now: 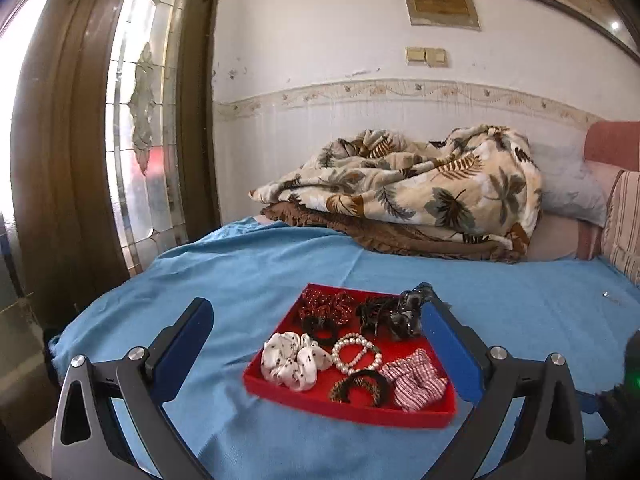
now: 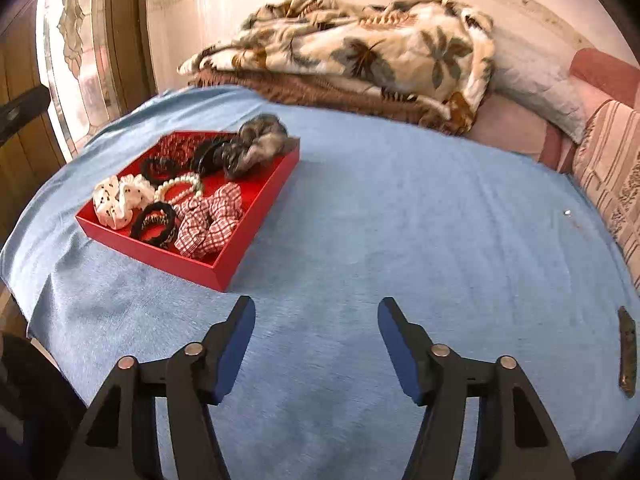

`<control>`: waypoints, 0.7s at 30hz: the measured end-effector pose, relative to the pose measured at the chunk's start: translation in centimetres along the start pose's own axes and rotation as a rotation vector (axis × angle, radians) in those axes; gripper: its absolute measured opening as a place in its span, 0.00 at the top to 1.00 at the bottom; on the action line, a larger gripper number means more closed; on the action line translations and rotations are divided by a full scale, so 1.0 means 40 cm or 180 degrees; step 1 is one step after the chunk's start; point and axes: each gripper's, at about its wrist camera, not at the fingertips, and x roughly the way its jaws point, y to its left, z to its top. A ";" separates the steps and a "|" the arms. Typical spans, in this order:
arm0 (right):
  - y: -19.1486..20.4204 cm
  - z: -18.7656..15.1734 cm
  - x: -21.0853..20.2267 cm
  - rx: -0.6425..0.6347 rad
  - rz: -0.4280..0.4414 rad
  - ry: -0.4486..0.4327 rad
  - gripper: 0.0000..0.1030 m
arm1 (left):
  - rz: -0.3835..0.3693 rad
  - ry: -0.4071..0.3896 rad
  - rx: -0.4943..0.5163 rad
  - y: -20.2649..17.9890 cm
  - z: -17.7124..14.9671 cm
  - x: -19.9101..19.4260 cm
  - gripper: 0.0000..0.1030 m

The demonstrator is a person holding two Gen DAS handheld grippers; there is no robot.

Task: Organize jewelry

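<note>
A red tray (image 1: 280,392) (image 2: 256,232) lies on the blue-covered bed. It holds a white dotted scrunchie (image 1: 294,362) (image 2: 116,198), a pearl bracelet (image 1: 356,354) (image 2: 180,186), a red checked scrunchie (image 1: 414,378) (image 2: 210,220), a black-gold hair tie (image 1: 360,388) (image 2: 154,224), a red dotted scrunchie (image 1: 326,306), a black claw clip (image 1: 374,312) and a grey scrunchie (image 1: 408,314) (image 2: 258,148). My left gripper (image 1: 318,312) is open, its fingers either side of the tray, empty. My right gripper (image 2: 316,320) is open and empty over bare sheet, right of the tray.
A leaf-print blanket (image 1: 420,188) (image 2: 360,52) is piled at the back of the bed. Pillows (image 2: 536,76) lie at the right. A dark hair clip (image 2: 627,350) and a small shiny item (image 2: 567,212) lie on the sheet at right. A glass door (image 1: 144,120) stands left.
</note>
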 end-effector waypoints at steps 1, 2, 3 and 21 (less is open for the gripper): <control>-0.005 -0.004 -0.009 0.0006 0.0008 -0.0022 0.32 | 0.0017 -0.0053 -0.0005 -0.002 -0.001 -0.023 0.00; -0.007 -0.007 -0.016 0.0009 0.0012 -0.0037 0.32 | 0.0022 -0.0080 -0.0015 -0.004 -0.002 -0.039 0.00; -0.010 -0.012 -0.025 0.0006 0.0018 -0.0060 0.32 | 0.0021 -0.0064 -0.0049 -0.005 -0.003 -0.053 0.00; -0.014 -0.054 -0.146 0.0001 0.0029 -0.0399 0.23 | 0.0068 0.0642 -0.0017 -0.046 -0.060 -0.102 0.00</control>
